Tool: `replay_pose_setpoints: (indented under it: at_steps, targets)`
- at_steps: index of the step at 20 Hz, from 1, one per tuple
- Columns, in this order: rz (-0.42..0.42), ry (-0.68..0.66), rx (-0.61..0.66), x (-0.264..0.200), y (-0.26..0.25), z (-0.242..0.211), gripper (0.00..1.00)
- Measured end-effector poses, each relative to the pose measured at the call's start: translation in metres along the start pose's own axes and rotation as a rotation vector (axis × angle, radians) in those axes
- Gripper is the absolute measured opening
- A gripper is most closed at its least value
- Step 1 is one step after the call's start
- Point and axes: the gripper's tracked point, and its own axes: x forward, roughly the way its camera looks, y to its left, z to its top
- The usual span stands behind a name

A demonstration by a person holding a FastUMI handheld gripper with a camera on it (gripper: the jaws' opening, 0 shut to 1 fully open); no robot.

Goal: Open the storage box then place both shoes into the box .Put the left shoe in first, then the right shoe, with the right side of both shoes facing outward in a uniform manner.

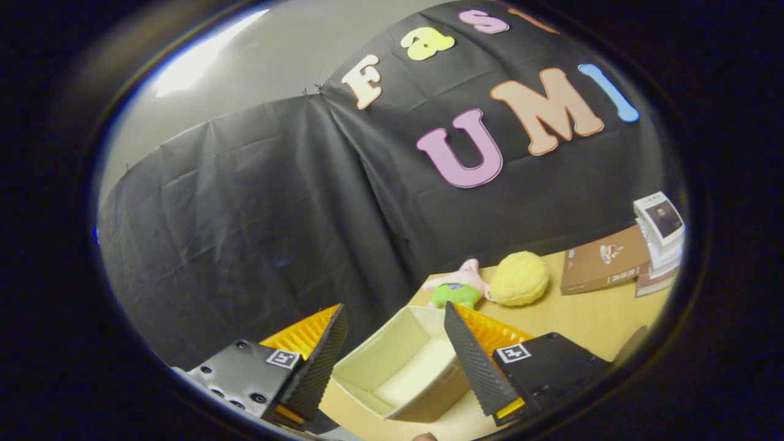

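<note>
The right finger (474,361) of the gripper (395,349) covers the far right wall of the open storage box (398,367), and the box's near corner slips behind the left finger (318,361). A yellow plush ball (519,278) hides the head end of a small pink plush toy (456,286). The cover print on the brown book (603,260) is too small to make out. The desk (582,318) is cut off on its right.
</note>
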Motion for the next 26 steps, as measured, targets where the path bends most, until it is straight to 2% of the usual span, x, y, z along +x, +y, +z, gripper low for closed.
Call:
replay_pose_setpoints:
  at_steps: [8, 11, 14, 18, 26]
  targets:
    - [-0.167, 0.026, -0.153, -0.059, -0.080, 0.002, 1.00]
    - [-0.244, 0.081, -0.239, -0.080, -0.113, -0.014, 1.00]
    - [-0.284, 0.159, -0.282, -0.105, -0.142, -0.043, 1.00]
    - [-0.324, 0.263, -0.281, -0.114, -0.176, -0.082, 1.00]
    - [-0.367, 0.479, -0.196, -0.128, -0.226, -0.170, 1.00]
